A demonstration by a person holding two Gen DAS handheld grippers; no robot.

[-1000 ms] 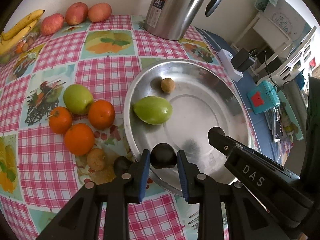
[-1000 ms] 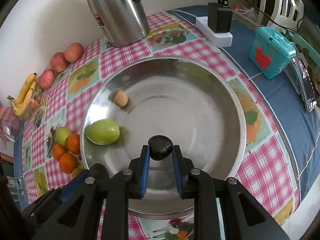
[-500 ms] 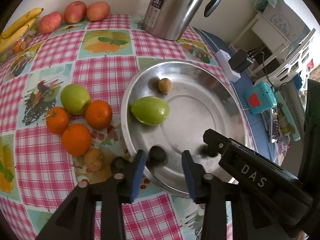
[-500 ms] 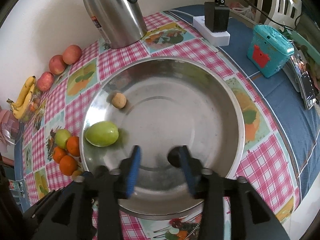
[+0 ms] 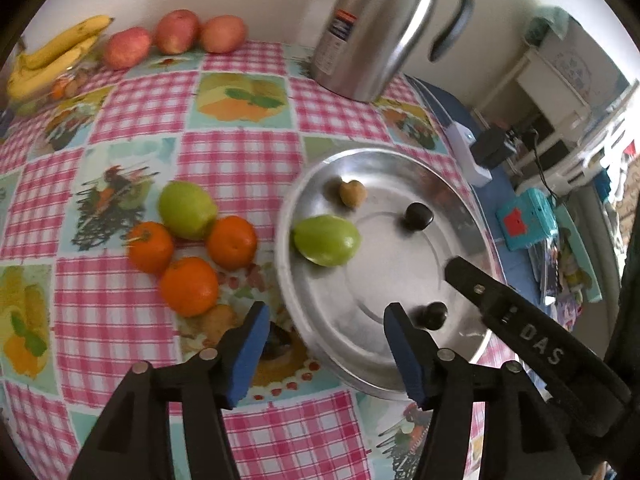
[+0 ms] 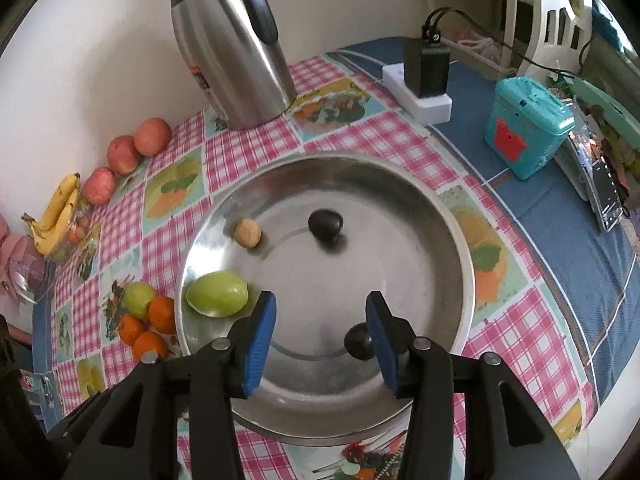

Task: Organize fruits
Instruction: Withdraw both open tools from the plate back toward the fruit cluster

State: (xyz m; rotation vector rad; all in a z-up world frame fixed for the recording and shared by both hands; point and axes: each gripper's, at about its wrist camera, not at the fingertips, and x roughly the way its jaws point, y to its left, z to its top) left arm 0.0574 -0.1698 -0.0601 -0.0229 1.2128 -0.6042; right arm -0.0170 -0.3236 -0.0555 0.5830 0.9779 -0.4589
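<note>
A steel tray (image 5: 460,216) (image 6: 440,216) lies on the checked tablecloth. In it are a green fruit (image 5: 326,240) (image 6: 218,294), a small tan fruit (image 5: 353,193) (image 6: 247,232) and two dark fruits, one far (image 5: 417,216) (image 6: 325,222) and one near (image 5: 431,315) (image 6: 359,340). My left gripper (image 5: 324,344) is open and empty over the tray's near left rim. My right gripper (image 6: 320,340) is open and empty above the tray, with the near dark fruit just beside its right finger. Left of the tray lie three oranges (image 5: 188,286), a green fruit (image 5: 187,210) and a dark fruit (image 5: 276,342).
A steel kettle (image 5: 376,28) (image 6: 232,48) stands at the back. Three red apples (image 5: 176,32) and bananas (image 5: 52,56) line the far left wall. A power strip with charger (image 6: 424,76) and a teal box (image 6: 528,128) sit right of the tray.
Both grippers opened and let go of their dark fruits, which now lie in the tray; one rolled to the far side. Both grippers drew back and up.
</note>
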